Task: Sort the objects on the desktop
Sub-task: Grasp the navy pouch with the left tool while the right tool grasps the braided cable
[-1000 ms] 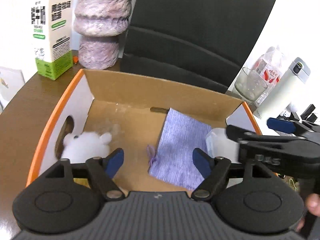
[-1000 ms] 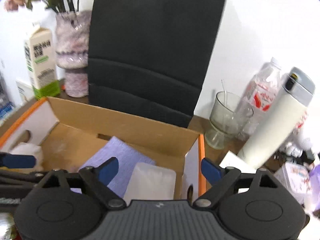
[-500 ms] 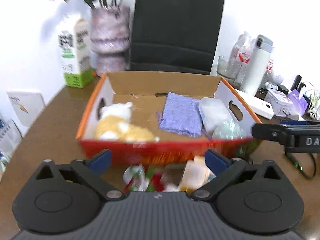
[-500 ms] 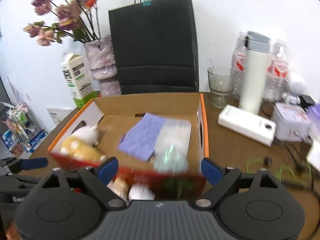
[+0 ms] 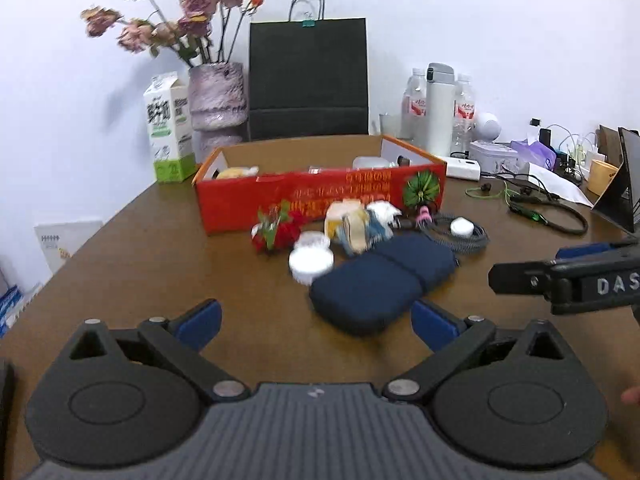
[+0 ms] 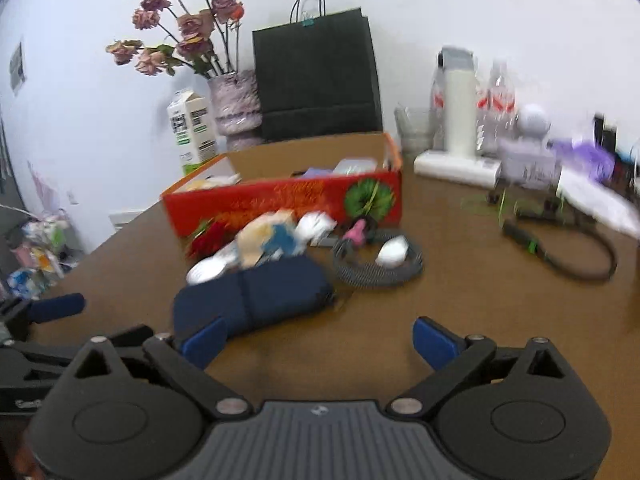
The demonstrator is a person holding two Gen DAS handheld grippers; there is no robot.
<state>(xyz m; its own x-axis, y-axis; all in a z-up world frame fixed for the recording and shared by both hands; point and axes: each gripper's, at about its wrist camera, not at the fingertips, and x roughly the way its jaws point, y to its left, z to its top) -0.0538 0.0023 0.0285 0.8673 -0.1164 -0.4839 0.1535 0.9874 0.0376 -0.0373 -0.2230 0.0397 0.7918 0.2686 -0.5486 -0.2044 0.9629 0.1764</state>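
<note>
Seen from the left wrist, the left gripper (image 5: 316,320) is held low over the brown wooden table (image 5: 140,264), its blue-padded fingers spread wide with nothing between them. Beyond it lies a loose pile still to be sorted — a navy fabric pouch (image 5: 380,280) nearest, two round white lids (image 5: 311,258), a red artificial flower (image 5: 276,232), crumpled packets (image 5: 360,224) and a coiled grey cable (image 5: 456,234) — all just in front of the red cardboard box (image 5: 320,200), where a few things are already lodged. The right gripper (image 5: 560,276) is glimpsed at the frame's edge. From the right wrist, the same heap is shown blurred; that gripper (image 6: 316,340) has just been opening, and its fingers stand wide apart and empty, the pouch (image 6: 252,296) lying just beyond the left pad. The pouch is judged soft, padded and light, likely to sag if pinched at one end, and would best be taken across its narrow middle near the seam. The lids look rigid and smooth — perhaps slippery — while the packets seem flimsy and the cable limp.
</note>
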